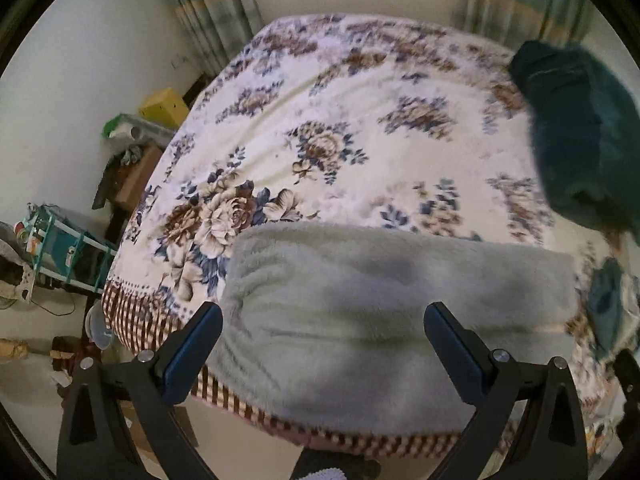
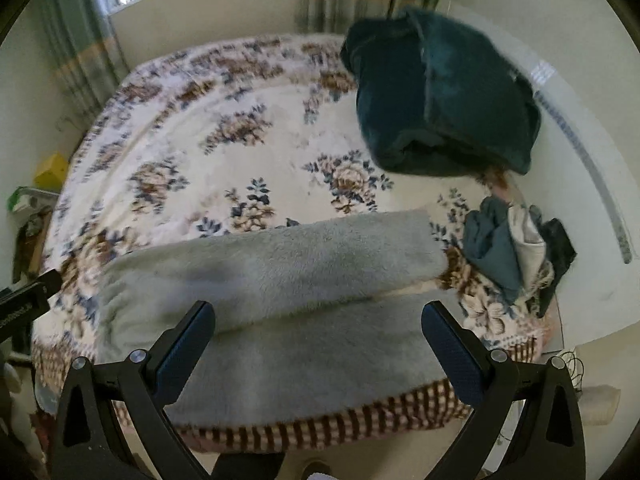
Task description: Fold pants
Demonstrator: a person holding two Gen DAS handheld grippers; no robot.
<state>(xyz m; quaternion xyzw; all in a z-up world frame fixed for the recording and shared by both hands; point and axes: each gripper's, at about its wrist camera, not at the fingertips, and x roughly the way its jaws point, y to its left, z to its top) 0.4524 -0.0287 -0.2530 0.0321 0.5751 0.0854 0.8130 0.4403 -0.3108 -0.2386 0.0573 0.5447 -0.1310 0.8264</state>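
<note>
The pale grey-green fleece pants lie folded in a thick band along the near edge of the floral bed. In the right wrist view the pants show an upper layer folded over a lower one. My left gripper is open and empty, just above the pants' near part. My right gripper is open and empty over the pants' near edge. Part of the left gripper shows at the left edge of the right wrist view.
A dark teal folded blanket lies at the far right of the bed. A small heap of dark and white clothes lies right of the pants. Boxes and a shelf stand left of the bed; curtains hang behind.
</note>
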